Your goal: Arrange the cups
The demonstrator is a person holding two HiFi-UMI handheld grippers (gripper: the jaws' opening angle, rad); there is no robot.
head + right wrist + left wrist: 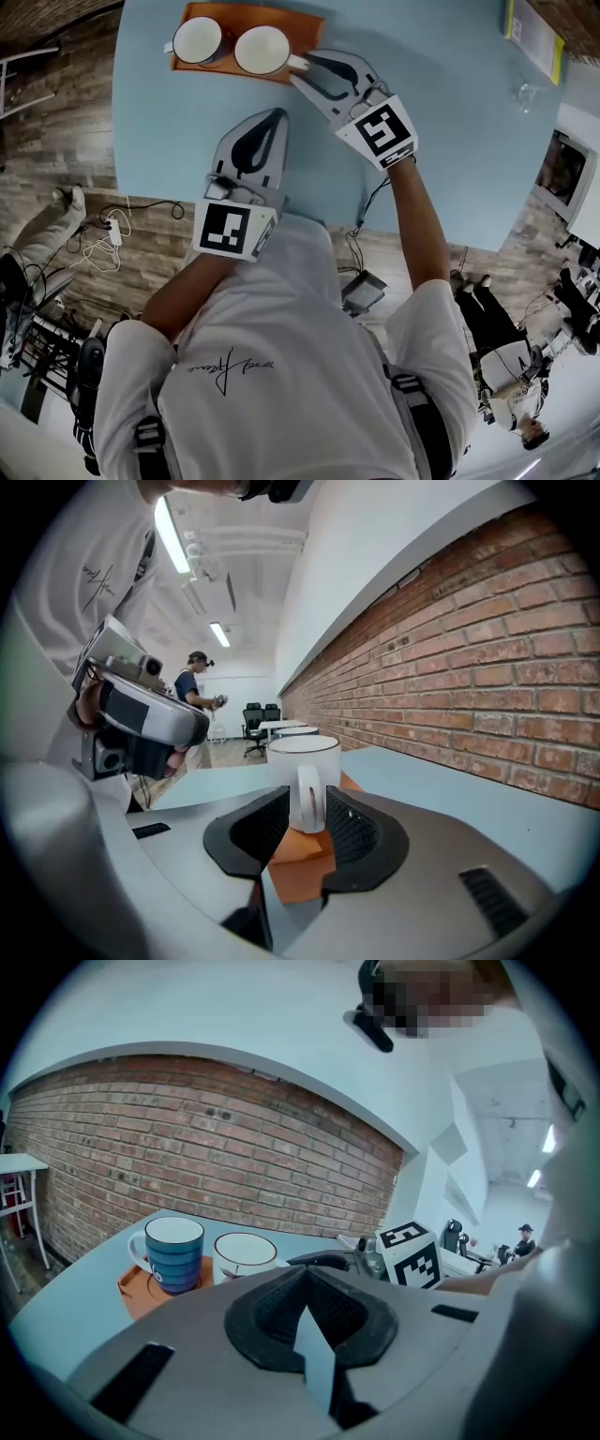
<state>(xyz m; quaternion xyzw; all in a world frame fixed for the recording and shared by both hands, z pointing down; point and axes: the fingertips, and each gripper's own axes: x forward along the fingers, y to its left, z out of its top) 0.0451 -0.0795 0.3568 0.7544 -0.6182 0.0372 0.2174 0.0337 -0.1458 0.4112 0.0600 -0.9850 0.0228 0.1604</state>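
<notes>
A: Right gripper view, and there it is: the right gripper (307,808) has its fingers spread wide, one on each side of the handle (307,797) of the white cup (302,757). The pads look just clear of it, with no squeeze that I can see.

B: And the cup is down. It stands upright on the orange mat (302,28) at the far edge of the desk (431,141). The blue striped cup (197,40) is just beside it, to its left on the same mat.

A: What about the other hand?

B: The left gripper (306,1279) is out of the play. Its fingers are pressed together with nothing between them, above the near part of the desk and well short of the mat.

A: So which step is this?

B: My read is that the white cup is being set in its spot next to the blue one. They sit side by side with handles pointing outward, so the arranging looks close to finished. A fresh pick-up would look much the same from here, though.

A: Next move?

B: If it's a release, draw the right gripper straight back along the handle's line. Keep the fingers wide so neither pad clips the handle and turns the cup. If the cup needs shifting, close on the handle first and lift cleanly off the mat.
</notes>
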